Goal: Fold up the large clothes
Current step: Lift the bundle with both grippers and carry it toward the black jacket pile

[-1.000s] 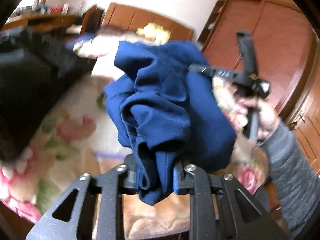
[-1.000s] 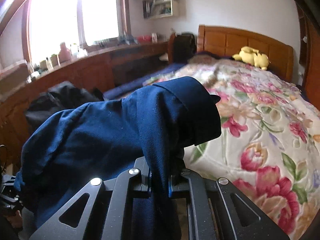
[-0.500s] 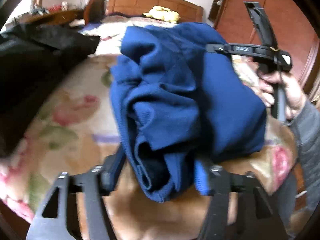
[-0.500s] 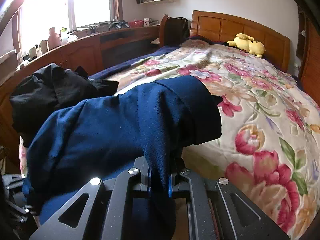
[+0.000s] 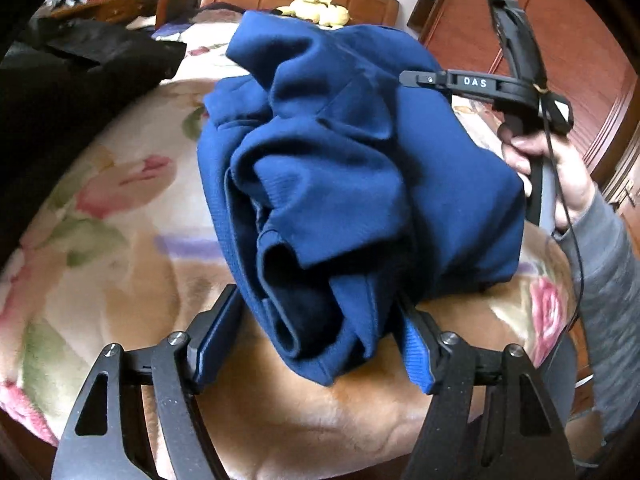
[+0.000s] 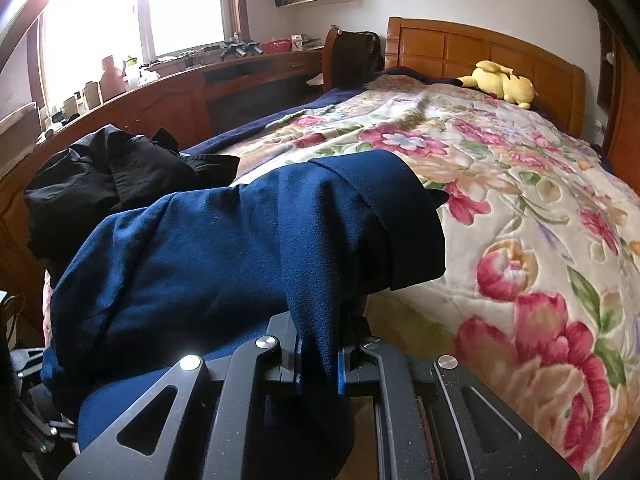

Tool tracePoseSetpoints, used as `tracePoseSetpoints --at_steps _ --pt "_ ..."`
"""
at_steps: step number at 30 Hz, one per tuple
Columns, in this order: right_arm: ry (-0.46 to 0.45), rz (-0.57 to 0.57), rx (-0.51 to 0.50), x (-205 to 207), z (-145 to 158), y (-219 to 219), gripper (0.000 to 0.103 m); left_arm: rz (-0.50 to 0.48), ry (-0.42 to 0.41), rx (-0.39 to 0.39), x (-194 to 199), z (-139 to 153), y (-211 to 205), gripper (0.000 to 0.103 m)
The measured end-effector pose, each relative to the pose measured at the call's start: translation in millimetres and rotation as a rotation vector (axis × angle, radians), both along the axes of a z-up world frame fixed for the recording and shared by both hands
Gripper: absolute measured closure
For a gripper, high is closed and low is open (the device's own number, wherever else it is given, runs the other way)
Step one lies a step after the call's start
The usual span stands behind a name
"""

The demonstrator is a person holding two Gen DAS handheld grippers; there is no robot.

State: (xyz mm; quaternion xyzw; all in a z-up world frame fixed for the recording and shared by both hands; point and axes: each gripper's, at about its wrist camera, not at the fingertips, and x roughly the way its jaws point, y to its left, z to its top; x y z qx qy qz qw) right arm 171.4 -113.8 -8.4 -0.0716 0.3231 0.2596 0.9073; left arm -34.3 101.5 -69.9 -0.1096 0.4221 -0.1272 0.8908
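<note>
Right wrist view was filled by the bed point(image 6: 540, 184), its floral quilt point(image 6: 500, 240) spread flat, presumably as the folding surface; a black garment point(image 6: 104, 184) was heaped at the near left edge, seemingly set aside there; a yellow plush toy point(image 6: 500, 82) was seen against the headboard; no basket or other container for clothes could be made out. The blue garment point(image 6: 224, 256) was bunched over the near end of the quilt, draped between the two tools; whether its underside rested on the quilt could not be told. The right gripper point(image 6: 318, 364) was seen nearly closed, a fold of blue cloth pinched between its pads, most likely so that one corner stayed anchored. In the left wrist view the left gripper point(image 5: 316, 344) was seen with jaws that had just been opening, now spread wide; the garment's hem hung between them, the pads not pressing on it, so this end was judged released, perhaps for a fresh grip.
</note>
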Motion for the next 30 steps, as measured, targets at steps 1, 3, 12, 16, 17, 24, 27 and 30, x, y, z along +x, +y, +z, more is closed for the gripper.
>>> tracePoseSetpoints --at_steps 1,3,12,16,17,24,27,30 --pt "0.002 -0.003 0.003 0.5 -0.8 -0.5 0.092 -0.003 -0.001 -0.008 2.8 0.6 0.7 0.031" --pt "0.007 -0.007 0.007 0.8 -1.1 -1.4 0.092 -0.013 -0.008 -0.026 3.7 3.3 2.1 0.042" --pt "-0.046 -0.01 0.035 -9.9 10.5 -3.4 0.093 -0.004 -0.093 -0.02 -2.3 27.2 -6.4 0.08" --pt "-0.087 -0.007 0.037 -20.3 21.1 -1.8 0.093 0.004 -0.138 -0.012 -7.1 40.8 -5.1 0.081" --pt "-0.098 -0.006 0.035 -22.8 24.8 -0.5 0.093 -0.001 -0.151 -0.014 -8.9 46.3 -4.9 0.082" --pt "-0.168 0.008 0.042 -40.4 61.3 10.7 0.093 0.003 -0.233 -0.019 -19.9 75.8 6.9 0.082" --pt "-0.205 0.019 0.039 -49.4 80.5 19.0 0.093 0.014 -0.279 -0.015 -24.6 91.4 18.6 0.082" --pt "-0.244 0.042 0.036 -55.4 105.0 34.0 0.093 0.028 -0.326 0.002 -30.6 112.3 34.9 0.082"
